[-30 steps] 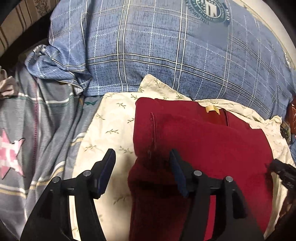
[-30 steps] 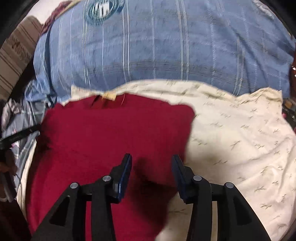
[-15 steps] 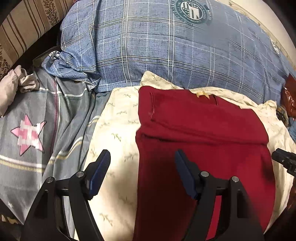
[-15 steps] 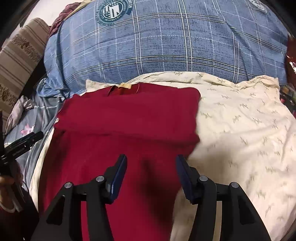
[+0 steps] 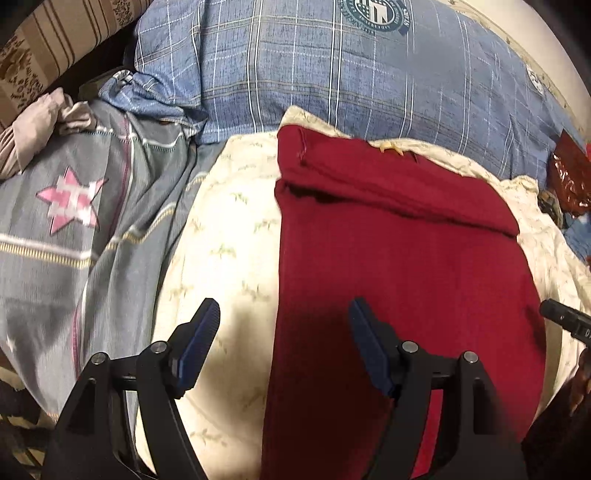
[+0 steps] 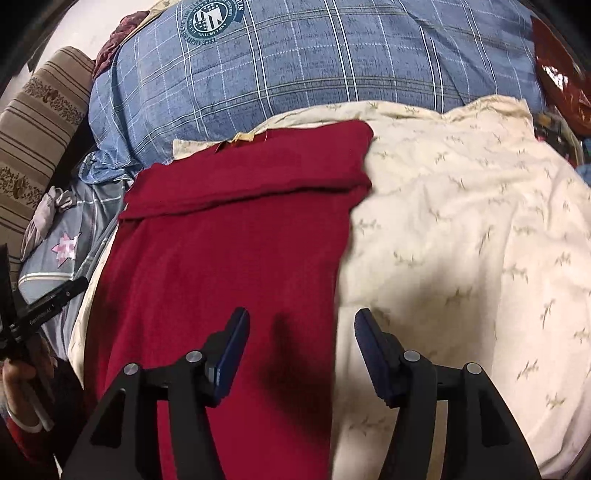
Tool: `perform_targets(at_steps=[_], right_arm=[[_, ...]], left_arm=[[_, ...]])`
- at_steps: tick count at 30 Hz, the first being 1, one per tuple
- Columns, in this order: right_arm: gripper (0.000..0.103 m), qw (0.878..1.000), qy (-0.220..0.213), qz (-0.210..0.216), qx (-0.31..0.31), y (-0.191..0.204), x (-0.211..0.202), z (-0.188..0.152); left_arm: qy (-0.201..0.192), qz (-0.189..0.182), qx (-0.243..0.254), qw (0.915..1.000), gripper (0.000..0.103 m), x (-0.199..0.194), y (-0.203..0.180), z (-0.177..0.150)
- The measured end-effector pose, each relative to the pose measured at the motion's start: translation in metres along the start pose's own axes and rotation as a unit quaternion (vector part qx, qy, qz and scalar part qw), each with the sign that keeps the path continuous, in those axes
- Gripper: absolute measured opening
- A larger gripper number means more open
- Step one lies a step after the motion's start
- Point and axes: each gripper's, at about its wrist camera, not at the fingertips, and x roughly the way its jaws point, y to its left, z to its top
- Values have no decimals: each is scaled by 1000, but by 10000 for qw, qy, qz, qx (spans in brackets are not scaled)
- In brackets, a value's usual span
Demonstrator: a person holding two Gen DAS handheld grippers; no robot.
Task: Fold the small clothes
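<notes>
- The red garment (image 5: 399,266) lies on the cream floral sheet (image 5: 229,251), its long axis running from my tongs toward the blue plaid pillow (image 5: 332,74), far end already folded over
- My left tongs (image 5: 284,343) straddle its left edge, jaws apart, empty
- My right tongs (image 6: 301,350) straddle its right edge, also apart, equally near

A round dark-teal printed emblem (image 6: 210,20) with a shield in its middle sits on the blue plaid fabric cover (image 6: 332,62); in the right wrist view its ring lettering appears upside down and blurred, too unclear to spell out. The left wrist view shows the same emblem (image 5: 375,13), equally unreadable. Small white lettering on the black bar of the left gripper (image 6: 51,301) is too tiny to read.
</notes>
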Motion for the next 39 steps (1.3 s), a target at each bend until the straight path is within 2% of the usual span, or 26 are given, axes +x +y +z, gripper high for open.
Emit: perform_targets(at_steps=[4,8,11,13,14,18,19,20,21,22,24,26,28,31,33,36,39], right_arm=[[61,9999,-35,44,124,-2,2,-3],[61,9995,-257,-4,188,-1,3,15],[62,9980,-492,7,399,-9,6,40],[74,9961,-586,36,653,-20,12,60],[76,9952,-577,19,786,-27,20,74],[76,9943,-404,-113,982,-45,53,110],[70,9943,-356,-55,1000,-48,62,115],[59,9943,-269,-35,1030,-52,73,119],[20,9941,-121,-87,1072,-55,84,123],[18,9941,-17,-50,1088,-57,91,124],[13,9948,-120,27,1008,-57,87,126],[11,9967,-323,-262,697,-53,76,126],[7,9955,-420,-559,639,-56,75,124],[7,9943,-216,-654,813,-66,89,121],[8,9940,-249,-659,842,-66,83,120],[21,9924,-382,-730,919,-65,64,119],[32,9951,-418,-521,723,-54,48,108]], left_arm=[[143,-8,-14,9999,72,4,0,-9],[100,-44,-66,9999,72,3,1,-9],[112,-74,-110,9998,72,5,1,-8],[146,-67,-94,9998,72,8,1,-8],[169,-39,-83,9998,72,10,2,-9],[293,-42,-155,9994,72,21,5,-11],[347,-43,-177,9992,72,24,7,-11],[407,-43,-175,9990,72,27,7,-12],[439,-34,-155,9989,72,29,7,-12],[451,-21,-137,9989,72,31,8,-11],[440,-21,-126,9989,72,31,10,-11],[417,-20,-166,9990,72,32,13,-11],[439,-32,-216,9988,72,35,16,-11],[445,-2,-209,9988,73,37,14,-10],[433,7,-198,9989,73,35,13,-11],[449,-27,-201,9988,73,33,12,-12],[429,21,-139,9990,73,30,10,-15]])
